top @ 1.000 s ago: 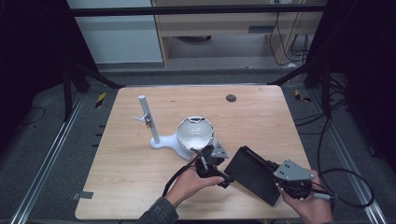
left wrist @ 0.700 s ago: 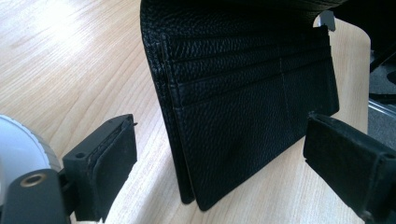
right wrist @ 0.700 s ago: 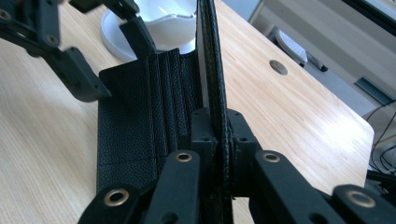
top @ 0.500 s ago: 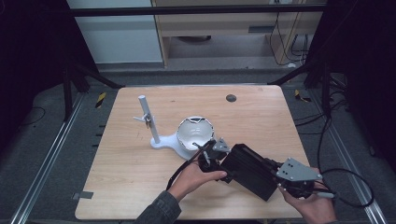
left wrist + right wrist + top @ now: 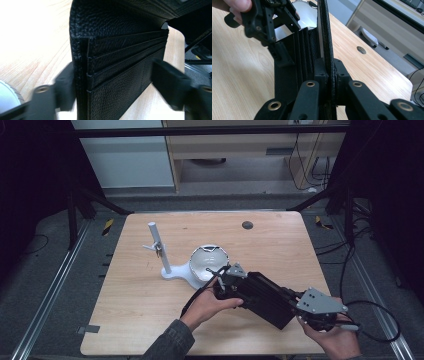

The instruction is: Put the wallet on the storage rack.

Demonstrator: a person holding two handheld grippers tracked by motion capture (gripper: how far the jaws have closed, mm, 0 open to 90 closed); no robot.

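Note:
A black leather wallet hangs open between my two grippers, just above the table's front right. My right gripper is shut on one flap, which stands edge-on between its jaws in the right gripper view. The other flap, with several card slots, lies across my left gripper, which is open. Its left jaw touches the flap's folded edge and its right jaw stands clear of the far edge. From above, my left gripper sits at the wallet's far-left end, beside the white bowl.
A white stand with an upright post and a cracked white bowl on its base is mid-table, close behind the left gripper. A dark round hole marks the wooden table at the back. Black frame rails flank both sides.
My left gripper has moved right onto the wallet's end and now straddles the card-slot flap. The right gripper has drawn slightly to the right, and the wallet has spread open.

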